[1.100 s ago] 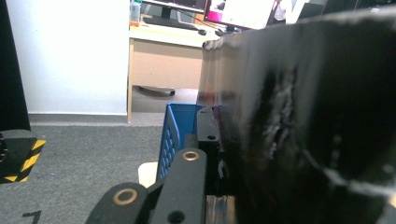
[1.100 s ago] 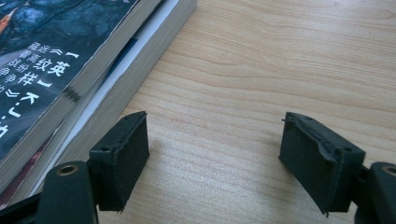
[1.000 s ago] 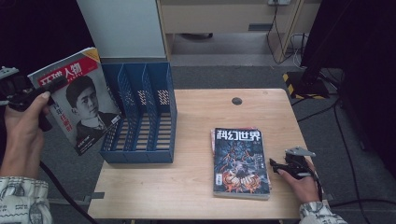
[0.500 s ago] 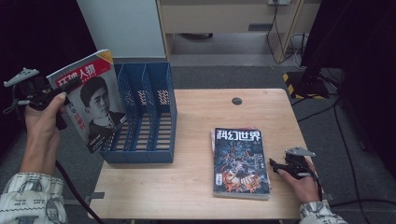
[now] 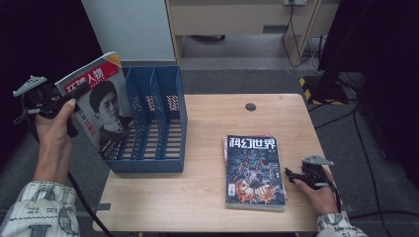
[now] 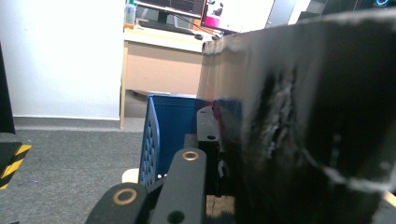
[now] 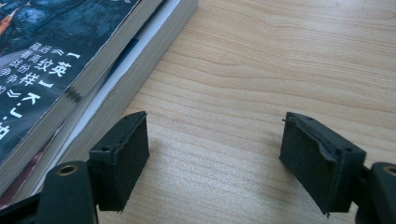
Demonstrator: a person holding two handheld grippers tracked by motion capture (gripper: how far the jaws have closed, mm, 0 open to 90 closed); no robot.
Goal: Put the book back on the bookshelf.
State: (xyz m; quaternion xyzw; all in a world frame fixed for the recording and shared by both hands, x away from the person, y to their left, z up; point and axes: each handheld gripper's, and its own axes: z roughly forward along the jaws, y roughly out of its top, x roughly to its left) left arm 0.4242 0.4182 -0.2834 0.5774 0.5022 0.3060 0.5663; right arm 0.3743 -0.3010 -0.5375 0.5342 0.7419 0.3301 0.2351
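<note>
- Since a second ago, we see the left gripper (image 5: 74,96) has carried its magazine (image 5: 101,106) rightward and lower, so the cover now overlaps the left wall of the blue file rack (image 5: 168,123); the right gripper (image 5: 295,175) has not shifted.
- Left gripper: clamped tight on the magazine's upper left edge. The magazine stands tilted in the air, its lower corner near the rack's leftmost slot; whether it touches the rack we cannot tell.
- Right gripper: jaws apart, nothing between them, resting low over bare wood just beside the right edge of the magazine stack (image 5: 254,170).
- Edges: the rack sits at the left rim of the surface (image 5: 207,202), its front wall well back from the near edge. The stack lies close to the near right corner.
- Open room: a wide bare strip between rack and stack, plus the far right part around a small dark hole (image 5: 250,106).
- Hard to read: in the left gripper view the magazine (image 6: 308,121) is a dark blur at close range, hiding most of the rack (image 6: 168,130). The stack's lower magazines show as edges alone.
</note>
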